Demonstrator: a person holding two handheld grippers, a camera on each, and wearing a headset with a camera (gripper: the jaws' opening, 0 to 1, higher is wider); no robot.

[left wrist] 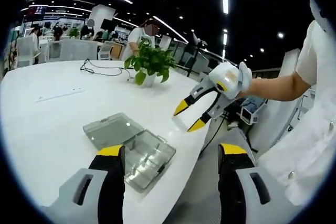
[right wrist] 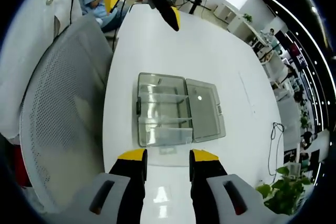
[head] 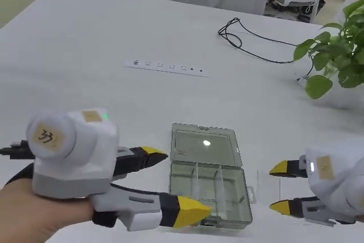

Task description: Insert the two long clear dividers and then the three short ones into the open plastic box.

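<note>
Box first: the plastic box lies open on the white table, its lid folded flat on the side away from the person. Clear partitions stand in its base, though I cannot tell whether they are the long dividers or short ones, nor whether they sit fully down in their slots. Just beside the box, on the side facing the right gripper, a faint clear strip seems to lie flat on the table, likely a loose divider. The right gripper hovers near that side with its jaws moderately apart and nothing between them. The left gripper hangs at the opposite side of the box, jaws spread wide and empty, its lower tip close to the box's near corner. My worry is the strip: thin, transparent and flat on a smooth top, it could skid away from closing jaws or be shoved against the box wall rather than lifted. A light, unanchored box could also slide if either tip bumps it. A divider lowered off its slots would lean or knock those in place.
</note>
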